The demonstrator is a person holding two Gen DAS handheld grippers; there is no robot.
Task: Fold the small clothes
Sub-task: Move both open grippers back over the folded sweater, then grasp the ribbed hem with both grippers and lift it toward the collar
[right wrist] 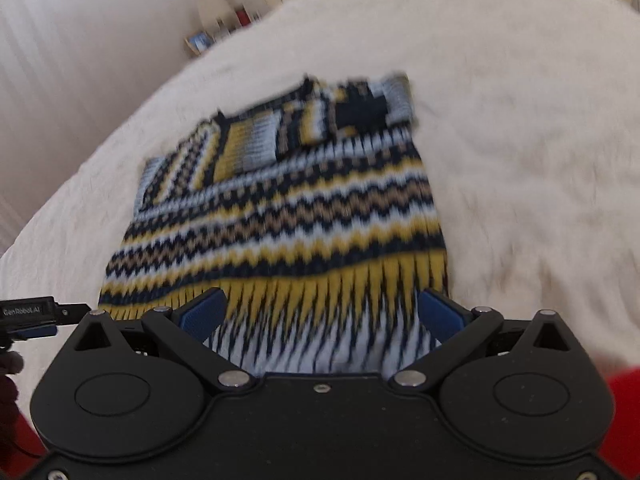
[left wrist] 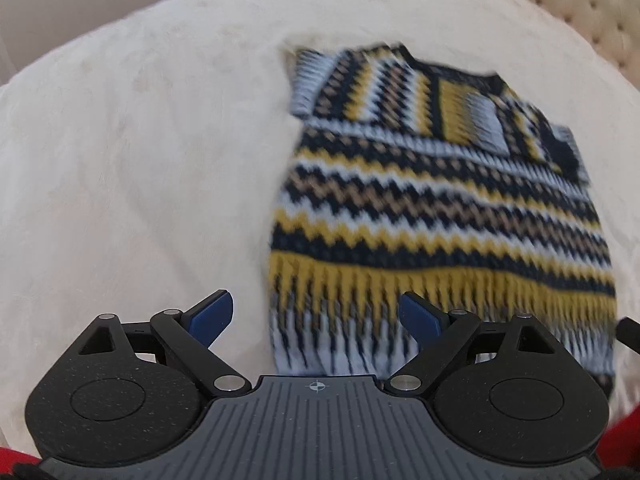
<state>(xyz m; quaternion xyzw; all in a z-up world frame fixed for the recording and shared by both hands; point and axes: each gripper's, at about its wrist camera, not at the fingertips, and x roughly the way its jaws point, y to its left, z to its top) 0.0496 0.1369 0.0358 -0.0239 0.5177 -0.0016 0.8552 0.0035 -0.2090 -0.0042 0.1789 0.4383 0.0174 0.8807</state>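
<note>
A small knitted sweater (left wrist: 440, 208) with navy, yellow, white and tan zigzag bands lies flat on a cream bed cover (left wrist: 140, 160). Both sleeves are folded in across its chest. My left gripper (left wrist: 316, 314) hovers open over the hem's left corner, with its right finger over the knit and its left finger over the bare cover. In the right wrist view the same sweater (right wrist: 280, 208) stretches away from my right gripper (right wrist: 320, 314). That gripper is open, and the white hem band shows between its blue fingers (right wrist: 200, 316). Neither gripper pinches any cloth. Both views are blurred.
A tufted beige headboard (left wrist: 580, 4) stands beyond the bed. A pale wall and a low shelf of small items (right wrist: 208, 36) lie off the bed's left side. The left gripper's tip (right wrist: 28, 316) shows at the right view's left edge. A red sleeve (right wrist: 624, 420) is behind the right gripper.
</note>
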